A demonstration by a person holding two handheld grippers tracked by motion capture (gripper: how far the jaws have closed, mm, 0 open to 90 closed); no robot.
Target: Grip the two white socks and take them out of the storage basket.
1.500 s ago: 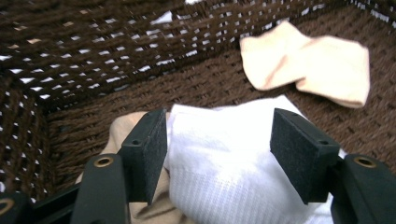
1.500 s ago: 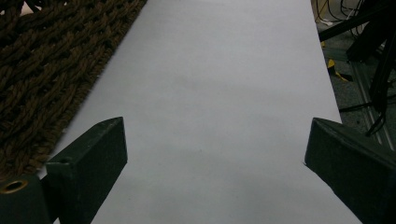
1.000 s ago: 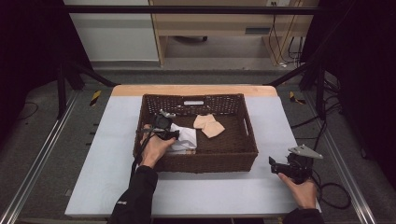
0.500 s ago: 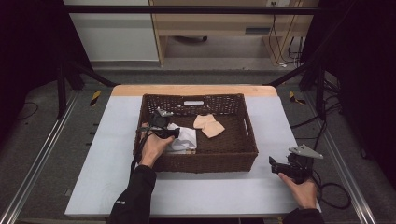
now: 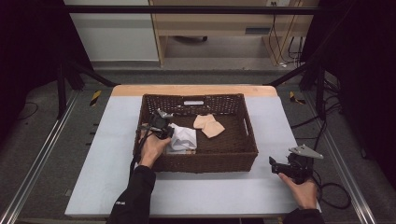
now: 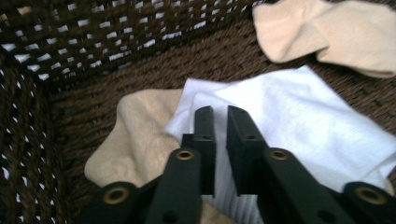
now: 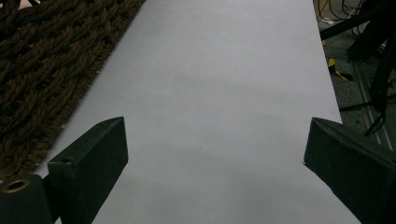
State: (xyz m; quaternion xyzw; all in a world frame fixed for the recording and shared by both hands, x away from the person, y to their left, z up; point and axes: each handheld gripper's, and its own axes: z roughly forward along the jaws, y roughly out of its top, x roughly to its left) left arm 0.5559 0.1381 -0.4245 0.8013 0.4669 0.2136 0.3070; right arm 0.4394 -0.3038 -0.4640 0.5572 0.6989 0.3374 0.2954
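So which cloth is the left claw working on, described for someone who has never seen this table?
Start at the dark brown wicker basket in the middle of the pale table. In its left half lies a white cloth, with the left claw over its edge, jaws nearly together. It is the white piece; the cloth under it and the pair beyond are beige.

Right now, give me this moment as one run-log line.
left tongs: just closed, nearly shut over white cloth, grip unclear | right tongs: open over table | basket: holds white cloth, beige cloths
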